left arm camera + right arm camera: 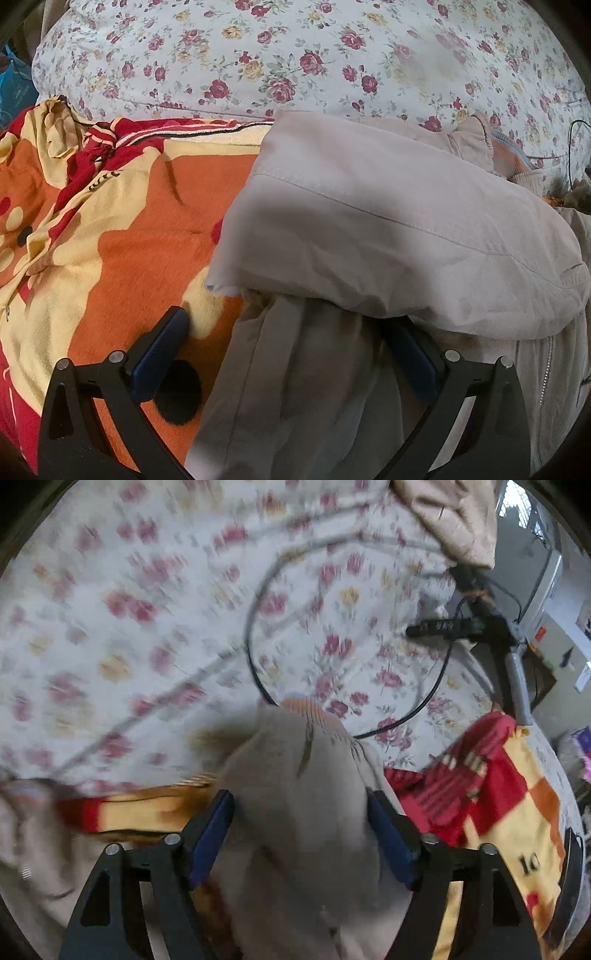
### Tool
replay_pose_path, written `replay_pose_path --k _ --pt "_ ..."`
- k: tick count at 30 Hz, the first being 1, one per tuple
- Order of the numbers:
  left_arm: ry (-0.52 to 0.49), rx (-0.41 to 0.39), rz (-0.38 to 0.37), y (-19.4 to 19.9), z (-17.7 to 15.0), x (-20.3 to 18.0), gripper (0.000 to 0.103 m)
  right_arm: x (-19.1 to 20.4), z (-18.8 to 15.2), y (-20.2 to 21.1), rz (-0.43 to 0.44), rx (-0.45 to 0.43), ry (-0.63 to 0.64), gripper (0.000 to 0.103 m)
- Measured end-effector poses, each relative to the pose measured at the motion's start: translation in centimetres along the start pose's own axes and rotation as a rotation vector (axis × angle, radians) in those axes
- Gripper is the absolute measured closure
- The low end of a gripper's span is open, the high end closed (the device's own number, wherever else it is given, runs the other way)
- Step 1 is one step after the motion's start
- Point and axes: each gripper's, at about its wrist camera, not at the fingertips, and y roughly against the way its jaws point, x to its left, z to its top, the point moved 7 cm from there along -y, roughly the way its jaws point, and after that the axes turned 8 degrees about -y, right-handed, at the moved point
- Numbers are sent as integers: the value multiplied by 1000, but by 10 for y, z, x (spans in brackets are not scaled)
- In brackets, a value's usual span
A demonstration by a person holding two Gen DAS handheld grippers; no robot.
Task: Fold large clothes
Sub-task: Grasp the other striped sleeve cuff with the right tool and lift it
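Beige jacket [388,229], rose-print sheet [295,55]

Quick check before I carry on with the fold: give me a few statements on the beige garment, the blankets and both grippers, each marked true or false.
1. The beige garment lies partly on an orange blanket. True.
2. The left gripper is shut with nothing between its fingers. False: it is open, with beige cloth between them.
3. The floral sheet is plain blue. False: white with red and yellow roses.
4. A black cable loops on the sheet. True.
5. Beige cloth fills the right gripper. True.
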Motion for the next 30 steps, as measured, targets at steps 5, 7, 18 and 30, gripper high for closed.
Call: replay_pose_path --k 5,7,18,30 --pt "1 1 -1 -1 0 0 0 -22 5 13 218 21 -117 101" --pt "2 7 -2 0 0 1 0 -35 11 51 330 -30 -119 102" --pt "145 -140 -46 51 15 39 0 19 21 297 944 -215 192 102" --pt "340 -227 -135 68 25 89 0 261 -141 324 1101 158 785 80"
